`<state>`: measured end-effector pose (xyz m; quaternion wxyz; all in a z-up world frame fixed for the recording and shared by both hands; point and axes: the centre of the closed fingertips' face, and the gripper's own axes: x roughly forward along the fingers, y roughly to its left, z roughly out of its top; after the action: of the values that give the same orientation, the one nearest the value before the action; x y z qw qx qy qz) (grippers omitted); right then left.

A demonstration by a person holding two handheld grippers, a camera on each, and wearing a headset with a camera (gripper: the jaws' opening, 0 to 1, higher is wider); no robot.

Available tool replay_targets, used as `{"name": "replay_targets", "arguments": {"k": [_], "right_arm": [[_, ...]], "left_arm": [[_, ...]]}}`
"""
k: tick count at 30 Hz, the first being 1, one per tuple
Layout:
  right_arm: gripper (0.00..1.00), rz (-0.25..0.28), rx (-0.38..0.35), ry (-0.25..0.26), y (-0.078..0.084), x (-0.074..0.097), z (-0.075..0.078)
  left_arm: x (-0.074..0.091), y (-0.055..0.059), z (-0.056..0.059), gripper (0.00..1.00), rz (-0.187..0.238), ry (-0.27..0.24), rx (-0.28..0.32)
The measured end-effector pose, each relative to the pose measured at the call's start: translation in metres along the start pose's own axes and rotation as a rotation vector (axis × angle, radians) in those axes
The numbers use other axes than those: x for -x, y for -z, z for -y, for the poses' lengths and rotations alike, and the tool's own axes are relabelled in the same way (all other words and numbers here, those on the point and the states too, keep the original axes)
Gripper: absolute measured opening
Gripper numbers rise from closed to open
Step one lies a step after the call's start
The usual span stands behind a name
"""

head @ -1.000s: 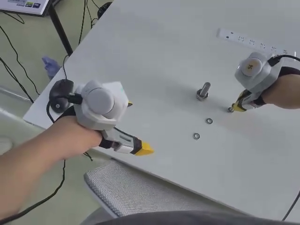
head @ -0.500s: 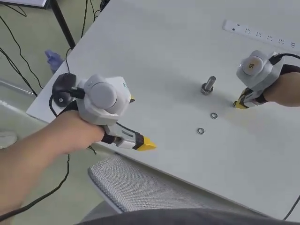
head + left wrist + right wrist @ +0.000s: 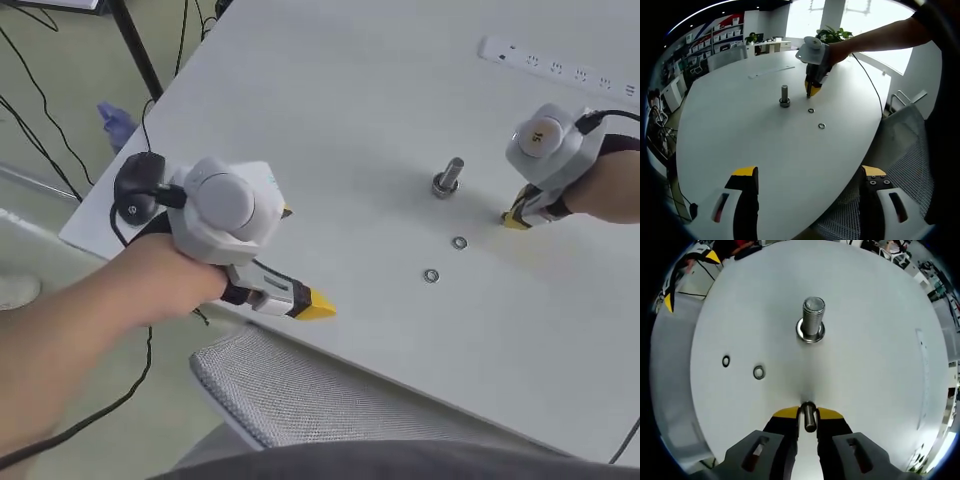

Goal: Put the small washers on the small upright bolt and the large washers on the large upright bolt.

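A large bolt (image 3: 447,177) stands upright on its head on a white table (image 3: 330,120) as a person works with a two-jaw gripper in each hand. Just beside the large bolt, on the person's right, the right gripper (image 3: 516,219) points down at the tabletop with its yellow-tipped jaws closed narrowly around a small bolt (image 3: 809,418), which stands between them with its threaded end up. Two washers lie flat on the table near the large bolt, on the side toward the person: the first washer (image 3: 459,242) is the closer to it, and the second washer (image 3: 431,275) lies a little farther out, clear of the first. Their relative sizes cannot be told. Neither washer touches either bolt. Well away from the large bolt, at the table's near edge, the left gripper (image 3: 809,174) is held above the surface with its jaws spread wide and nothing between them, aimed toward the large bolt. A mesh chair seat (image 3: 300,390) sits below that edge. Beyond the large bolt, on the table's far side, lies a white power strip (image 3: 560,70).
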<state>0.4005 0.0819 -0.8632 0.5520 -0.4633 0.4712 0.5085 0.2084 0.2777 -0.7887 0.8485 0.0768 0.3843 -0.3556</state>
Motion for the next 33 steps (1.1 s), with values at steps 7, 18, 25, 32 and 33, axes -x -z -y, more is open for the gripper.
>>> {"name": "replay_targets", "arguments": {"k": [7, 18, 25, 32, 33], "right_arm": [[0.17, 0.011, -0.016, 0.008, -0.002, 0.0, 0.001], [0.27, 0.021, -0.011, 0.002, -0.002, 0.001, 0.002], [0.27, 0.04, -0.037, 0.002, -0.001, 0.008, 0.007], [0.27, 0.064, -0.046, 0.004, -0.005, 0.026, 0.003], [0.27, 0.067, -0.046, 0.004, -0.005, 0.03, 0.003]], "left_arm": [[0.0, 0.001, 0.0, 0.82, -0.003, 0.006, -0.001], [0.001, 0.005, 0.001, 0.82, -0.006, 0.014, 0.001], [0.004, -0.004, 0.0, 0.82, 0.017, 0.012, 0.0], [0.004, -0.012, 0.001, 0.84, 0.037, 0.008, -0.01], [0.004, -0.014, 0.001, 0.85, 0.04, 0.008, -0.01]]}}
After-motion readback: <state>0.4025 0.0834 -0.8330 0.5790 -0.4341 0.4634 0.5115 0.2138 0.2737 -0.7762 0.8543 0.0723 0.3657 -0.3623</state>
